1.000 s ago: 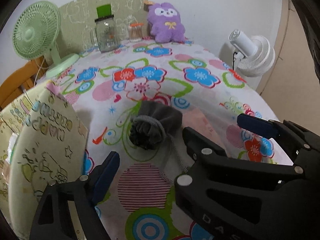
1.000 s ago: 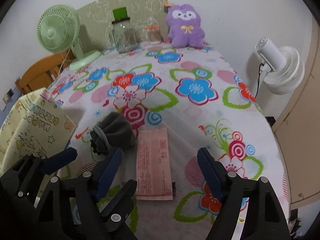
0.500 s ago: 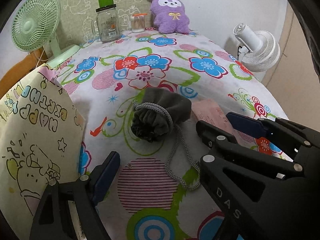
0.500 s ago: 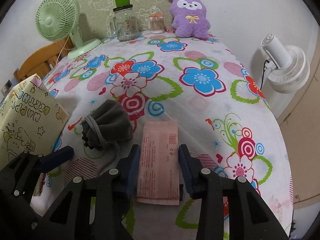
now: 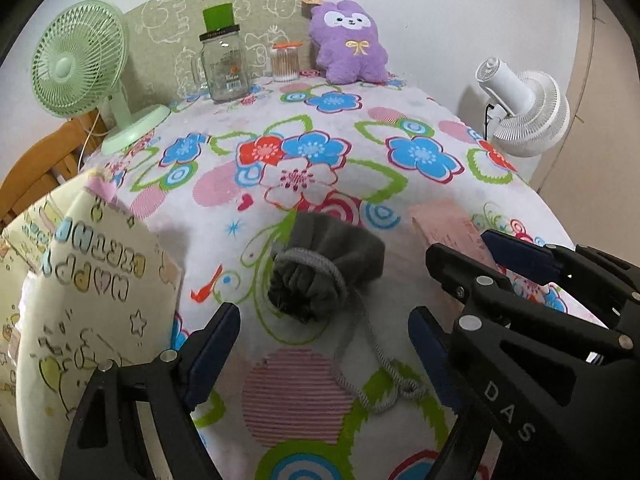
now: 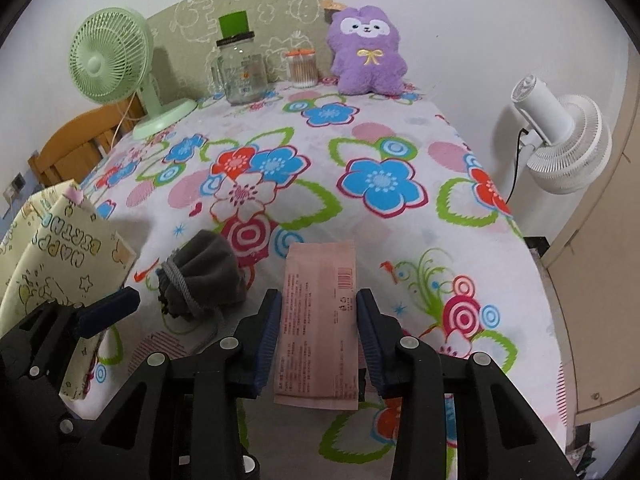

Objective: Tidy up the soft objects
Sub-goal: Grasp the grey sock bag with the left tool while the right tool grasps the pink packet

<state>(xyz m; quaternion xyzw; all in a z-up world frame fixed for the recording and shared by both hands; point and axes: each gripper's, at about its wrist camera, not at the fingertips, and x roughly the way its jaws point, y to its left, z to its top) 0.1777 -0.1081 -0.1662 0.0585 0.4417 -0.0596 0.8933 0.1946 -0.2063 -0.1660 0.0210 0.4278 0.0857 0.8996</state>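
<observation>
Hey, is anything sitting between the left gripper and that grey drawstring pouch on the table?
Nothing visible blocks it. The left gripper is open, with the grey pouch just beyond its fingertips. Only the pouch's own cord trails across the tablecloth between them. The right gripper sits beside it, around the pink packet.

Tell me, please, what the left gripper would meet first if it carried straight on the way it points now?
Most likely the grey drawstring pouch, which lies ahead between the open left gripper's fingers; its loose cord trails nearer, so that may be touched first. Depth is uncertain.
</observation>
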